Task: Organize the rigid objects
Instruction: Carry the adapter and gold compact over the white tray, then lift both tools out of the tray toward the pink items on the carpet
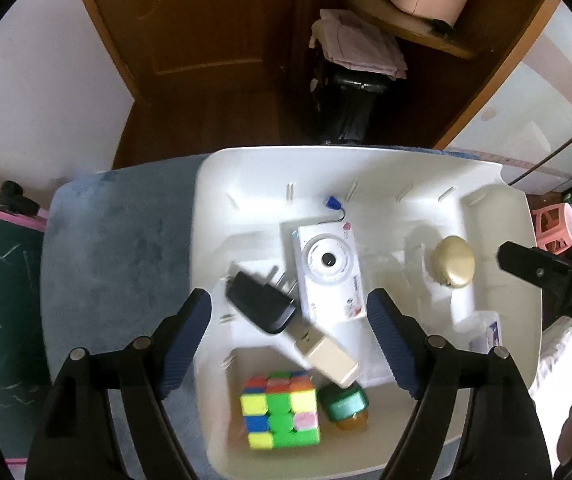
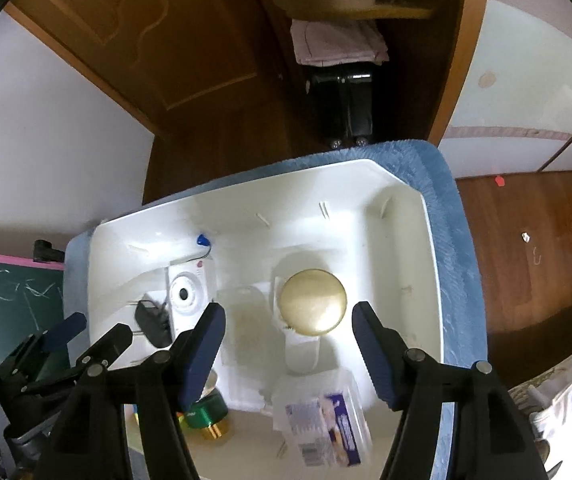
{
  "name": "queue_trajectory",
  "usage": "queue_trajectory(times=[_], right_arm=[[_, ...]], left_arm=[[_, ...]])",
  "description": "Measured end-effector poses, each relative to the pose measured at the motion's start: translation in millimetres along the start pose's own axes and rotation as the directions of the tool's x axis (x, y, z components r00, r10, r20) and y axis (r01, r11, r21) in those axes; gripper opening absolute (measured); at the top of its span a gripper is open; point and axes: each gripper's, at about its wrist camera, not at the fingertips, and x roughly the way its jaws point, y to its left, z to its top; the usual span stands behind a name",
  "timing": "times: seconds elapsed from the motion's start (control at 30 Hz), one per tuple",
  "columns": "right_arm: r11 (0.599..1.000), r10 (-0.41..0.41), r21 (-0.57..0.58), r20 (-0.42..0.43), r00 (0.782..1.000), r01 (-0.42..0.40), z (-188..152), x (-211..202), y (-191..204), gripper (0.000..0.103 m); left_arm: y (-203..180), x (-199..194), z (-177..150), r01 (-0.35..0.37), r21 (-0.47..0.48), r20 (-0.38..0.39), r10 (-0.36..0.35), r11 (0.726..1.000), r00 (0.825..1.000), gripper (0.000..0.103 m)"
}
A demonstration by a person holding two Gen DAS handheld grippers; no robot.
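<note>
Both tongs hang over the white bin [image 1: 221, 184], released and grasping nothing. Under the left tongs [image 1: 290, 332] lie a black charger [image 1: 257, 300] and a cream block [image 1: 328, 360], beside the white camera [image 1: 328, 268], with the Rubik's cube [image 1: 279, 412] nearer. Under the right tongs [image 2: 286, 340] sits the gold puck [image 2: 312, 300], a clear box [image 2: 326, 424] nearer

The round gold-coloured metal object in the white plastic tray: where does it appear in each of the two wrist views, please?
Left wrist view: the round gold-coloured metal object lies at the right of the white plastic tray, beyond the right finger.
Right wrist view: it sits near the picture's middle, ahead of the two fingers.
Shared landmark: the white toy camera with a round lens, left of it in both views.
</note>
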Motion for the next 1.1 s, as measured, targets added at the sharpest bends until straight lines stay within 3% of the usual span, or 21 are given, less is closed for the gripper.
queue_trajectory(times=[0.43, 0.77, 0.93, 1.1], right_arm=[[0.999, -0.008, -0.032, 0.109, 0.994, 0.011, -76, -78, 23, 0.067], [1.000, 0.011, -0.009, 0.200, 0.980, -0.009, -149, -131, 42, 0.067], [1.000, -0.009, 0.013, 0.222, 0.975, 0.006, -181, -136, 50, 0.067], [0.998, -0.019, 0.056, 0.207, 0.978, 0.007, -208, -122, 51, 0.067]], left_arm=[[27, -62, -47, 0.053, 0.046, 0.084, -0.056, 0.998, 0.995, 0.083], [42, -120, -108, 0.116, 0.120, 0.173, -0.136, 0.986, 0.976, 0.083], [48, -125, -139, 0.120, 0.122, 0.179, -0.140, 0.985, 0.974, 0.083], [55, -106, -170, 0.112, 0.082, 0.152, -0.124, 0.990, 0.981, 0.083]])
